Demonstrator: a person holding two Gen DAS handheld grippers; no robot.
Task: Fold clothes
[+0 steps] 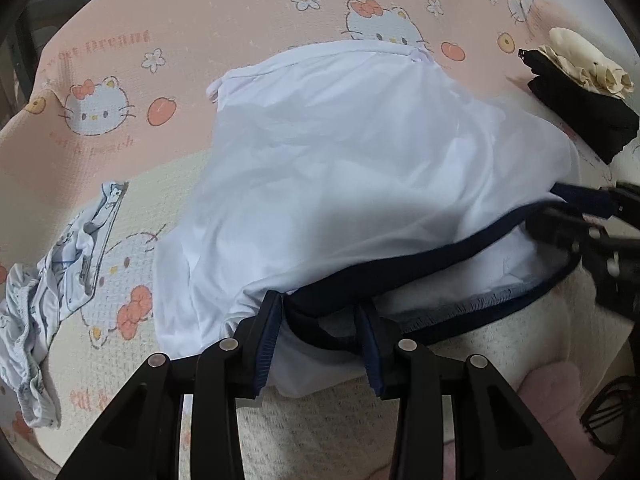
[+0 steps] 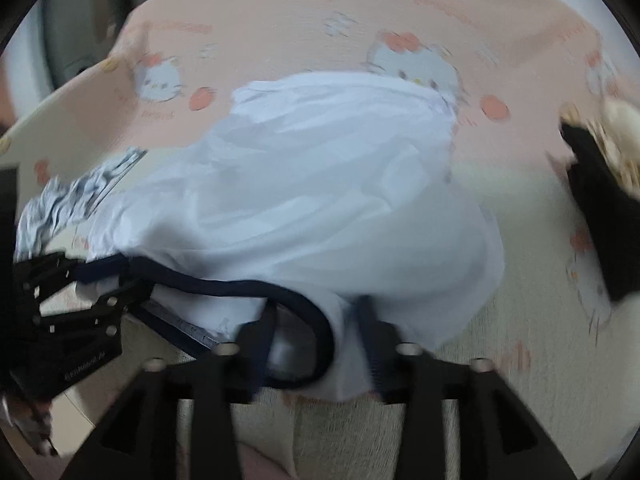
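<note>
Left tongs (image 1: 320,340) pinch the white shirt's (image 1: 360,160) dark collar; right tongs (image 2: 316,344) stand released around it.

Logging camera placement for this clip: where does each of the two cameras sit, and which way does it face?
Left wrist: on the left gripper, looking down over the white garment on the cartoon-print blanket; own fingers low, the right gripper at right.
Right wrist: on the right gripper, blurred, same downward look; own fingers low, the left gripper at left.
Shared: garment, blanket, black folded cloth, patterned garment.
</note>
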